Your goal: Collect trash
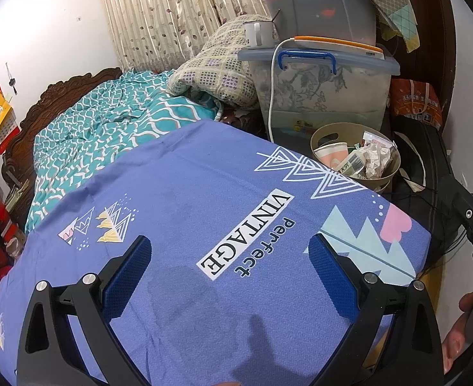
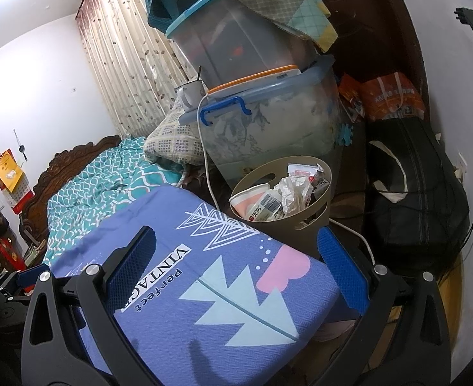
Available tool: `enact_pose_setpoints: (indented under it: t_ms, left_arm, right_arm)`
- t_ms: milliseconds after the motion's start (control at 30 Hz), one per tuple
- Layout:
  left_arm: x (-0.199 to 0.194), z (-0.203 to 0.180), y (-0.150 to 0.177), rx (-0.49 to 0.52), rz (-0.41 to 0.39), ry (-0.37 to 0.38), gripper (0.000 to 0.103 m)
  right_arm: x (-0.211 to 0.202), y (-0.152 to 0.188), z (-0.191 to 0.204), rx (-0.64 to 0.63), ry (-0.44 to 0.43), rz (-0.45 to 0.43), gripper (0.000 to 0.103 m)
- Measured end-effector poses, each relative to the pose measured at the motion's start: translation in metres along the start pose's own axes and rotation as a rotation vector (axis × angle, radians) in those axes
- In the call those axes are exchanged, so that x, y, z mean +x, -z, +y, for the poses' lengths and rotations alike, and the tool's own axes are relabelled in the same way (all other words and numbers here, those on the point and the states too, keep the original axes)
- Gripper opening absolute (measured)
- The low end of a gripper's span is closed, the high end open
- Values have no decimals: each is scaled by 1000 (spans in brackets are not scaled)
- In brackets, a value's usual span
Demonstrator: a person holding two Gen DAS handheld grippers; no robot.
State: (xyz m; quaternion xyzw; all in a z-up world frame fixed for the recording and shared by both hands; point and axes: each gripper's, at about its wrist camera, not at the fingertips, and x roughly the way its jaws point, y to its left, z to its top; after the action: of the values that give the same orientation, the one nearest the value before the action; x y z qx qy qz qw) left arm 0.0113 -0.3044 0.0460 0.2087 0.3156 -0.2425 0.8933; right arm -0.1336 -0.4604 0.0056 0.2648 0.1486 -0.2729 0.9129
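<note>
Both tongs, my left gripper (image 1: 230, 267) and right gripper (image 2: 236, 257), are hanging spread apart and empty over the purple mat (image 1: 204, 193). Beyond its far edge, the trash bin (image 2: 316, 222) is standing packed with a paper cup (image 2: 252, 197) and crumpled paper (image 2: 292, 191). Overreaching is risking tipping the bin or snagging the white cable (image 2: 205, 167) just beside it.

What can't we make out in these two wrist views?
- Trash bin base: both views, hidden by the blue mat.
- Bin's lower contents: buried under the paper cup and crumpled paper.
- Floor beside the bed: blocked by the mat.
- Left gripper, right gripper: open, empty.
</note>
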Motion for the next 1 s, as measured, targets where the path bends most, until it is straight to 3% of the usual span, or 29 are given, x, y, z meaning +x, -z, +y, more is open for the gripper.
enact_pose_setpoints:
  t_ms: [400,1000]
  left_arm:
    - [-14,1,-1,-8,-56,12,94]
    - [-17,10,2,-48,-49,9,94]
  right_arm:
    - [0,-5,8,-7,-3,-6,100]
    - [-1,-5,13,-24,-11,-4,100]
